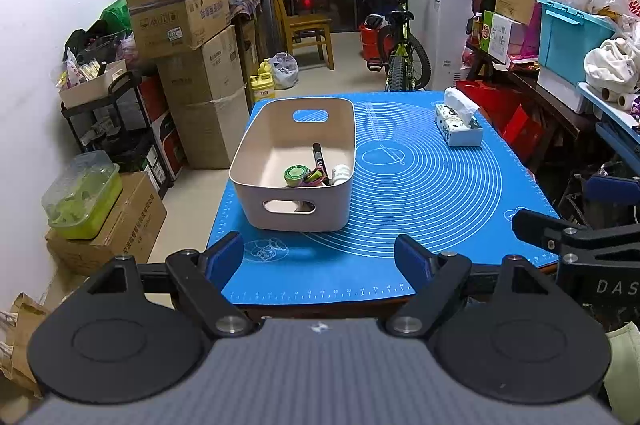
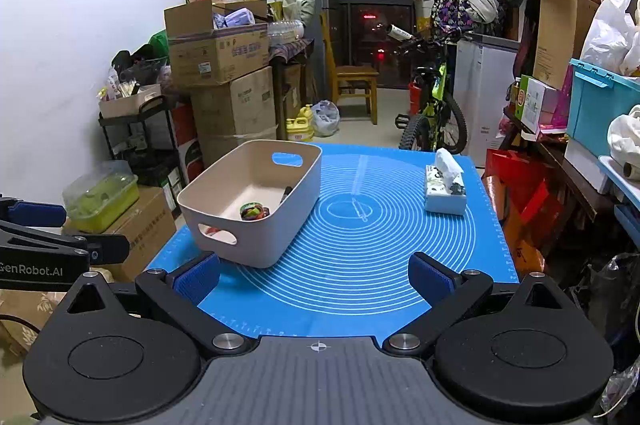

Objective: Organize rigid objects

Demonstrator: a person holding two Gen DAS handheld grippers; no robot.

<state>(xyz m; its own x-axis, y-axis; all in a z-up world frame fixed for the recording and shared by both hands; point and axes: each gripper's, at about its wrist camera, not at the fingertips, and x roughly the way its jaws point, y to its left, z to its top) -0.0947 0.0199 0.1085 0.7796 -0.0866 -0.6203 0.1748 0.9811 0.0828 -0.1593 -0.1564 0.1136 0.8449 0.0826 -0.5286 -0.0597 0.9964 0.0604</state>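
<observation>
A beige plastic bin (image 1: 256, 185) with cut-out handles stands on the left half of the blue mat (image 1: 420, 185). Inside it lie a black marker (image 1: 319, 157), a green round tin (image 1: 295, 175), a white bottle (image 1: 341, 173) and coloured bands (image 1: 314, 179). The bin (image 2: 280, 233) also shows in the right wrist view with the bands (image 2: 254, 212) inside. My left gripper (image 1: 320, 259) is open and empty, near the mat's front edge, in front of the bin. My right gripper (image 2: 316, 279) is open and empty, over the mat's front edge to the right of the bin.
A tissue box (image 1: 458, 123) stands at the mat's far right, also in the right wrist view (image 2: 445, 187). Stacked cardboard boxes (image 1: 200, 73) and a black cart (image 1: 116, 129) stand left of the table. A bicycle (image 1: 400, 53) and chair (image 1: 308, 29) stand behind.
</observation>
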